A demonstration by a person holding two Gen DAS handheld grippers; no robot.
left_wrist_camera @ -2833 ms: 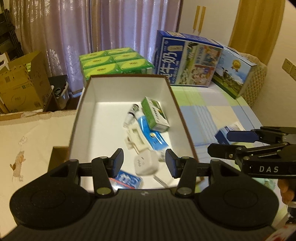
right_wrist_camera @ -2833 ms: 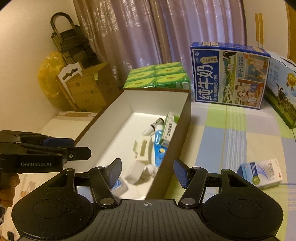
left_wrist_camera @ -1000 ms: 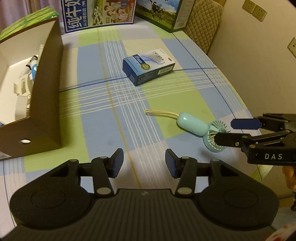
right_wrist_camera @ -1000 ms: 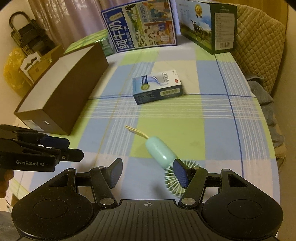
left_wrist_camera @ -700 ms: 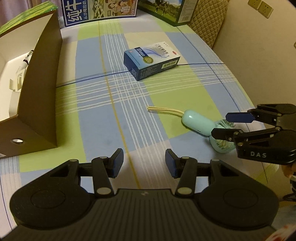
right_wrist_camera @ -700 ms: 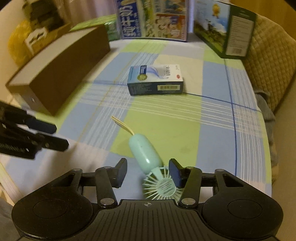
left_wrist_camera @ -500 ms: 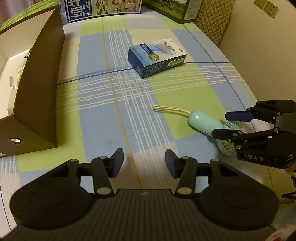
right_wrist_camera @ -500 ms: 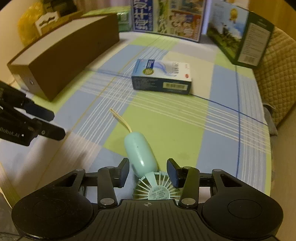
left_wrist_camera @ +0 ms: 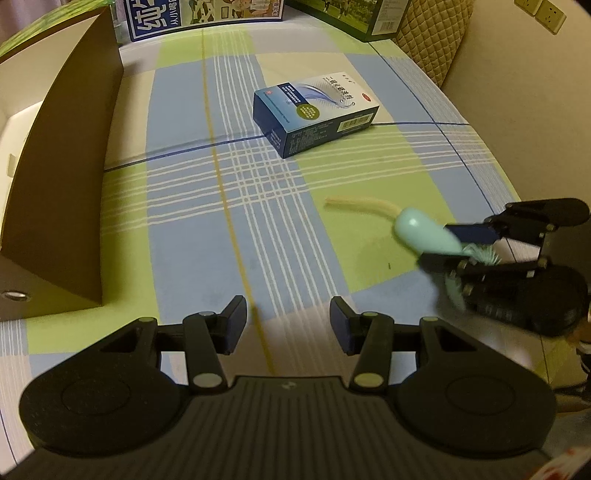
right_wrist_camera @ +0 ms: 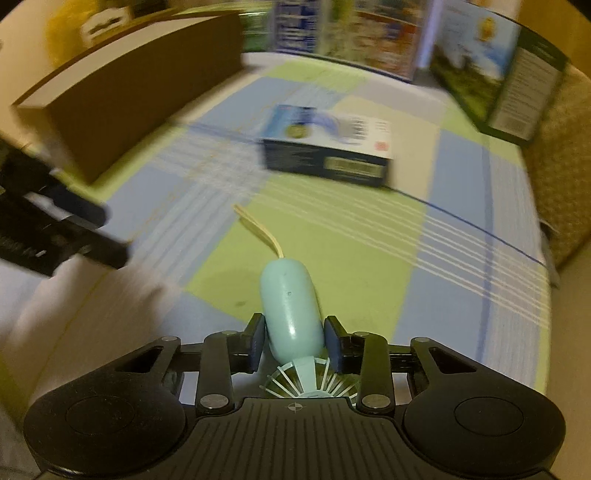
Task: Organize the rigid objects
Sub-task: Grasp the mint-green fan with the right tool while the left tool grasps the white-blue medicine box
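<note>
Both tongs first: my right gripper (right_wrist_camera: 294, 345) has its jaws closed against the sides of the mint-green handheld fan (right_wrist_camera: 291, 310), gripping the rounded handle just ahead of the ribbed fan head, which sits back against the tool body. From the left wrist view I see that same right gripper (left_wrist_camera: 448, 245) at the right edge of the bed-like surface, with the fan (left_wrist_camera: 424, 232) between its fingers; whether the fan is lifted or touching the cloth I cannot tell, as that part is blurred. My left gripper (left_wrist_camera: 288, 325) hangs with its jaws spread wide and nothing between them, over the checked cloth (left_wrist_camera: 258, 206).

By size: the brown storage box (left_wrist_camera: 62, 192) stands along the left side, its dark wall facing me. Milk cartons (left_wrist_camera: 207, 14) line the far edge. A blue medicine box (left_wrist_camera: 314, 110) lies flat near the middle, well apart from the fan. A cream wrist strap (left_wrist_camera: 358, 203) trails from the fan's handle tip across the cloth.
</note>
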